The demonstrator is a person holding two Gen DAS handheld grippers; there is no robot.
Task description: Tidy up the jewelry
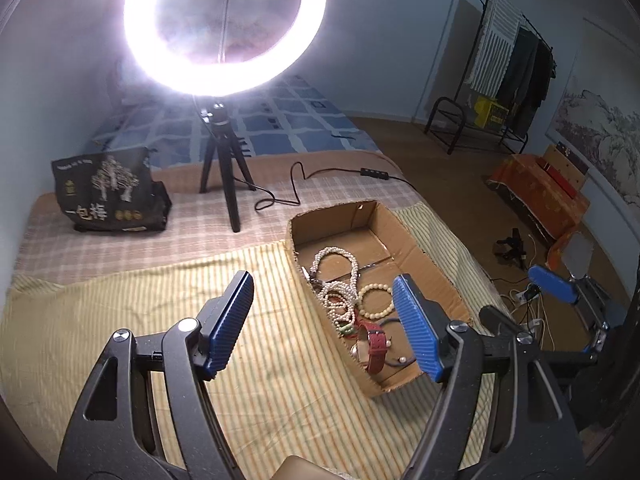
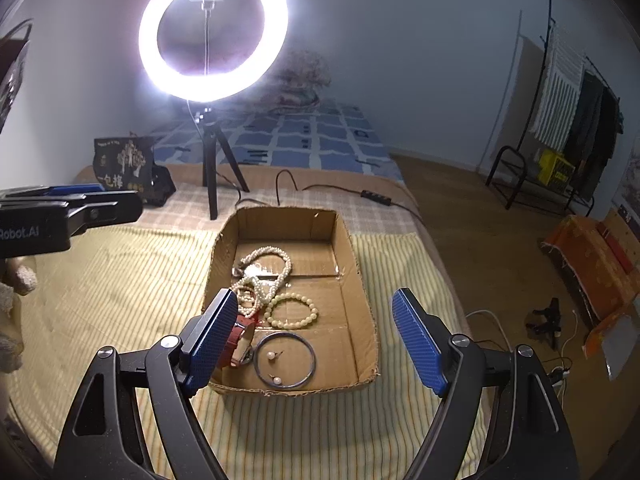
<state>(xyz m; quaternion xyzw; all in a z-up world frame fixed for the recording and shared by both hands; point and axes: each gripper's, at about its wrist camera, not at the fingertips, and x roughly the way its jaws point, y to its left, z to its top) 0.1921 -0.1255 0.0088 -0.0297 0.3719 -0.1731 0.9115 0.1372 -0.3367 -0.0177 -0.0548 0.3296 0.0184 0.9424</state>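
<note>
Left wrist view: the left gripper (image 1: 322,300) hangs with jaws spread wide and empty above the striped cloth (image 1: 120,320), beside the cardboard box (image 1: 448,292) of pearl strands (image 1: 336,280). Right wrist view: the right gripper (image 2: 314,320) is also agape, gripping nothing, over the box with its bead bracelet (image 2: 292,312), metal bangle (image 2: 285,360) and red watch (image 2: 236,336).
</note>
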